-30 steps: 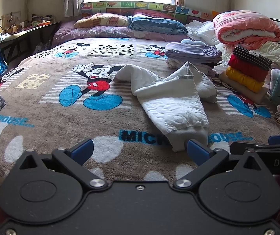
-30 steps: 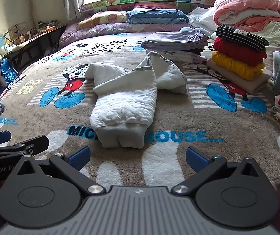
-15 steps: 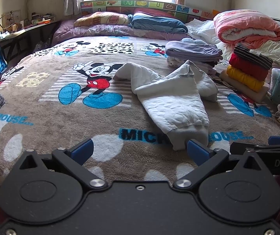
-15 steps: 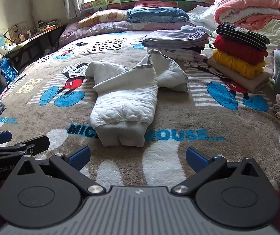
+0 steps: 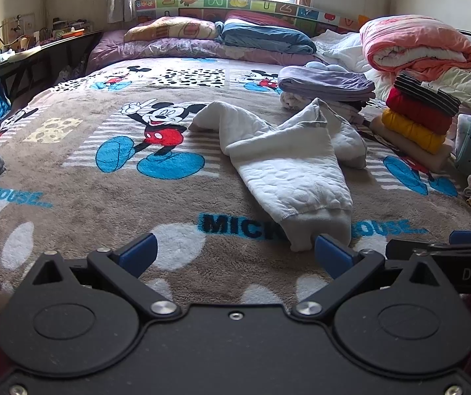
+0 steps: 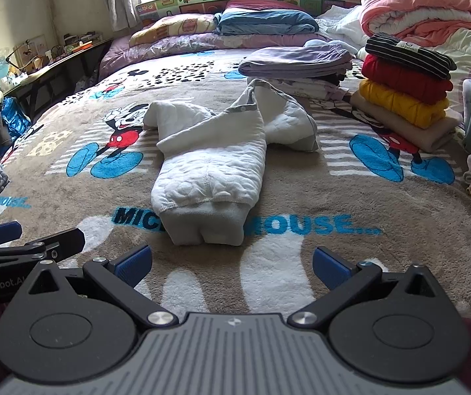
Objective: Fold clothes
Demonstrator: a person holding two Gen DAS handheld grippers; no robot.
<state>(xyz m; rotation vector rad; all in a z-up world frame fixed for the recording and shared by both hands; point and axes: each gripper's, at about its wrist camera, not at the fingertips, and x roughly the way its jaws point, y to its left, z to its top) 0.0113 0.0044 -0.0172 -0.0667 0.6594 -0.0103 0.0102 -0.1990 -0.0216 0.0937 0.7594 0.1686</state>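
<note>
1. Looking along your left gripper, you see its blue fingers spread wide and empty above the Mickey Mouse blanket; the white quilted sweatshirt lies crumpled ahead to the right.
2. Your right gripper is likewise released, and the sweatshirt's grey hem is just ahead, left of the folded stack.

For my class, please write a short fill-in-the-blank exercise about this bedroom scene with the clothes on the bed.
1. The white garment lies on a blanket printed with ____ Mouse.
2. Both the left gripper and the right gripper are ____, holding nothing.
3. In the pile of folded clothes, the striped item is on top, and directly under it lies a ____ one.
4. The rolled pink quilt sits in the bed's far ____ corner.

Missing words: Mickey; open; red; right
</note>
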